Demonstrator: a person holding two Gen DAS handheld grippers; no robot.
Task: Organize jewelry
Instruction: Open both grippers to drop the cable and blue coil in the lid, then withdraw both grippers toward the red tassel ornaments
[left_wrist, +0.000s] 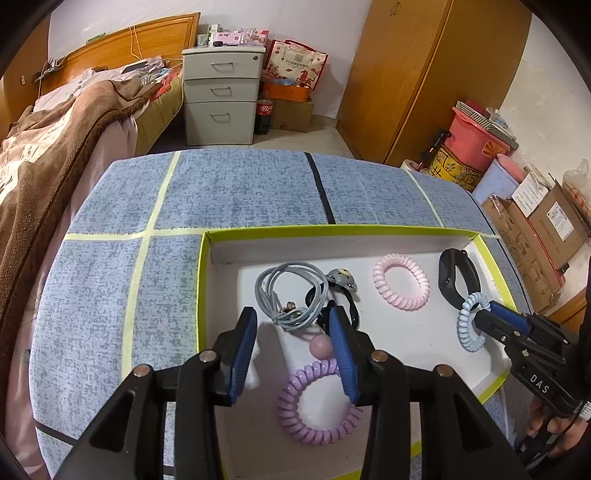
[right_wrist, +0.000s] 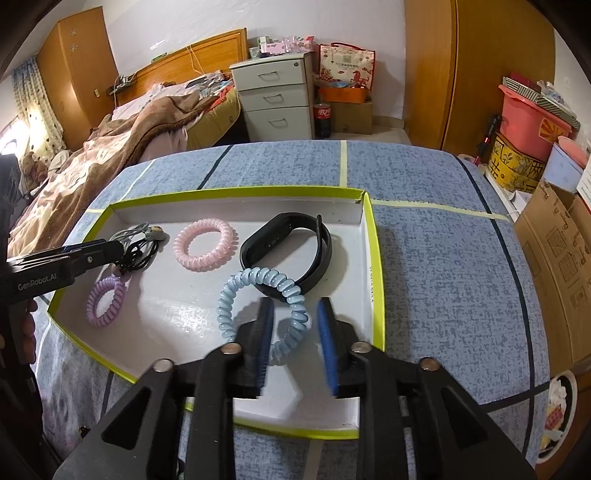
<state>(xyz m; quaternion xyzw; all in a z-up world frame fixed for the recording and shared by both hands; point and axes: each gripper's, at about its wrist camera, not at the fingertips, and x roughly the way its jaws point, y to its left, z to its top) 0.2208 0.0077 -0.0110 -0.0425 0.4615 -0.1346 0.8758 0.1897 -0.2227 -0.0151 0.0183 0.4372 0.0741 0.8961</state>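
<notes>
Jewelry lies spread in the tray (right_wrist: 369, 236), a shallow white box with a lime rim on the blue surface (left_wrist: 229, 192).

Our left gripper (left_wrist: 291, 325) stands open over the tray's left part, pads apart and pressing on nothing. The purple coil (left_wrist: 314, 402) lies flat just below and between its fingers, with a pink bead (left_wrist: 321, 347) touching it. Ahead of the tips sits a tangle of grey cord (left_wrist: 288, 295) with a small charm (left_wrist: 341, 277) and a black strap.

Our right gripper (right_wrist: 293, 317) is also open. The blue coil (right_wrist: 266, 306) passes between its fingers and leans on the left pad (right_wrist: 266, 328); the right pad stands clear of it, so we judge it loose, not clamped. That coil's far edge overlaps the black band (right_wrist: 291, 243), and the pink coil (right_wrist: 205, 240) lies apart to the left of the band.

For the next move, what matters is that each coil sits right at its own gripper: purple by the left, blue by the right, both flat in the tray. The tangle is nearer the left hand.
</notes>
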